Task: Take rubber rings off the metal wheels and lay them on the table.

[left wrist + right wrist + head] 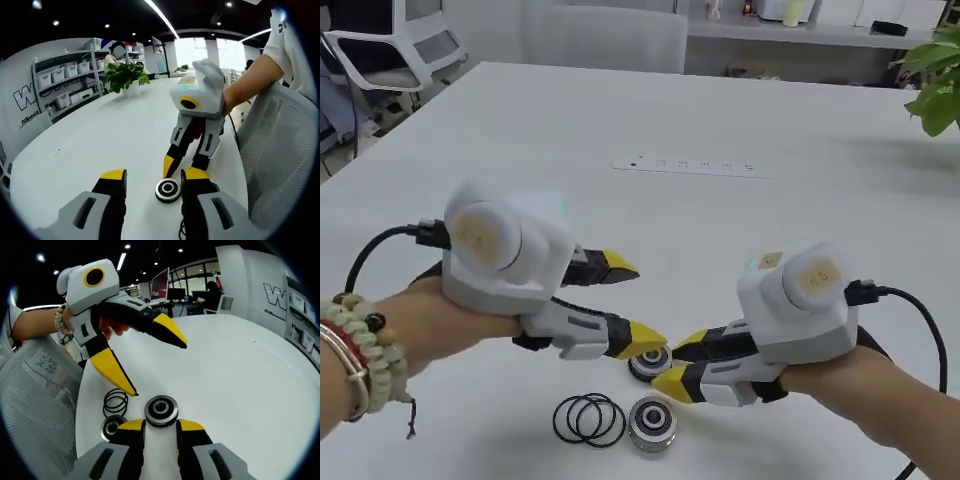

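Left gripper point(640, 303) jaws spread wide and right gripper point(674, 362) jaws narrowly parted, both empty, flank a silver metal wheel point(646, 364) probably not yet stripped, second wheel point(652, 424) looks bare beside three loose black rubber rings point(588, 418) on white table point(720, 120), office shelves point(65, 80), potted plant point(932, 80) behind.

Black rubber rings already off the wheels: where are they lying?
In the head view the black rubber rings lie on the white table just left of a silver metal wheel, below the left gripper.
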